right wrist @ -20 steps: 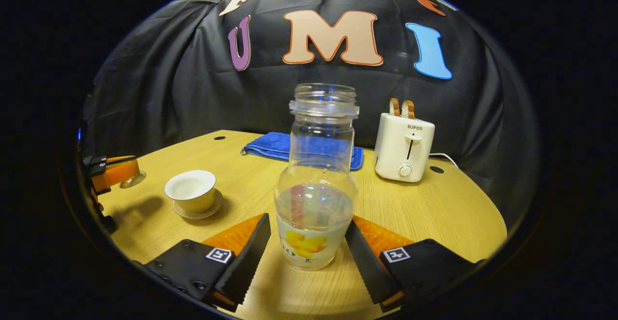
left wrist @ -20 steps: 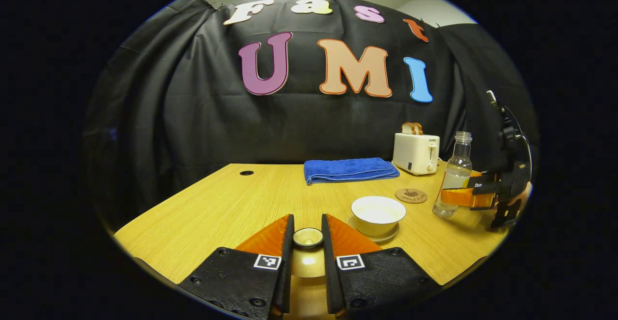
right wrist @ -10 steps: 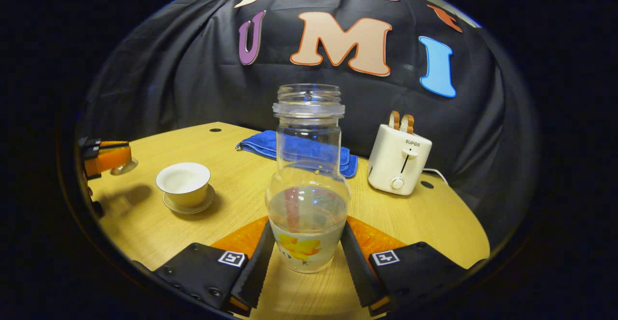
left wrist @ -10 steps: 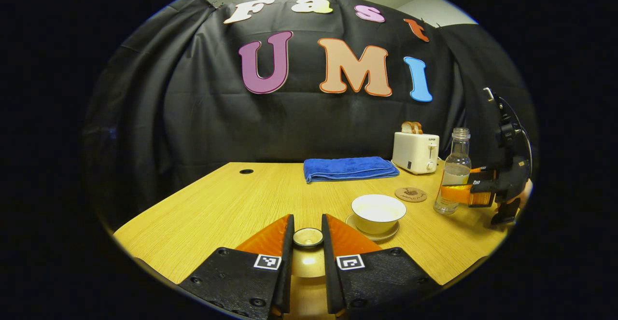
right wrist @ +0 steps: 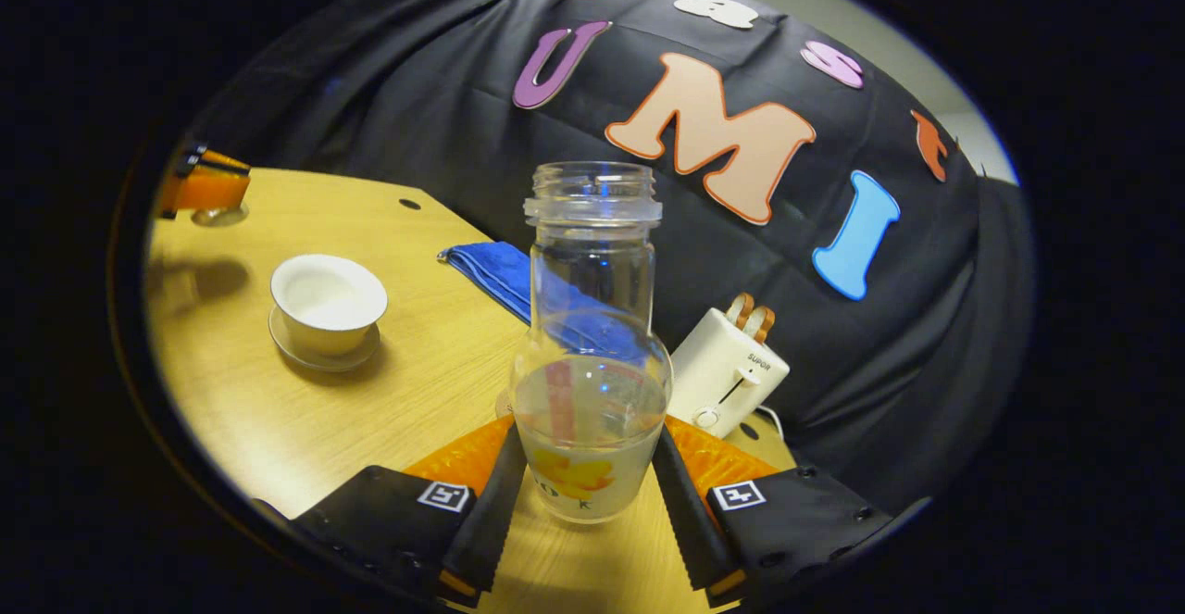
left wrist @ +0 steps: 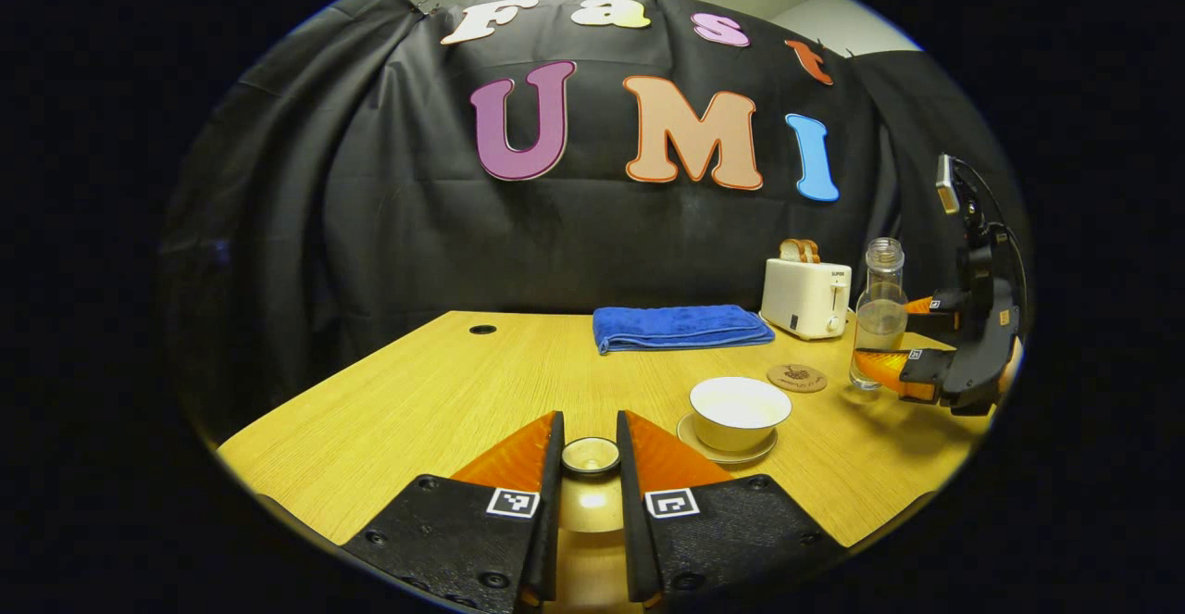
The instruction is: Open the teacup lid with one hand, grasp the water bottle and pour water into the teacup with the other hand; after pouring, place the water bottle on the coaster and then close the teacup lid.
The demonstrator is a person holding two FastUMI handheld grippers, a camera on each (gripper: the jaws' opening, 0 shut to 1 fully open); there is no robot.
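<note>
Clear glass water bottle [right wrist: 592, 355] with yellow flower print, part full, uncapped — centre of right gripper view, right gripper [right wrist: 588, 512] fingers pressed on both sides of its lower body; base cut off by fingers. White open teacup [left wrist: 739, 408] on saucer, lower right of left gripper view, near round cork coaster [left wrist: 796, 377]. Left gripper [left wrist: 590, 466] pinching small round teacup lid [left wrist: 591, 455] — lid mostly hidden. Wooden table [left wrist: 444, 392] beneath.

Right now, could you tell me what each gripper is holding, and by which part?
The left gripper pinches the teacup lid by its knob; the right gripper clamps the water bottle around its lower body.
</note>
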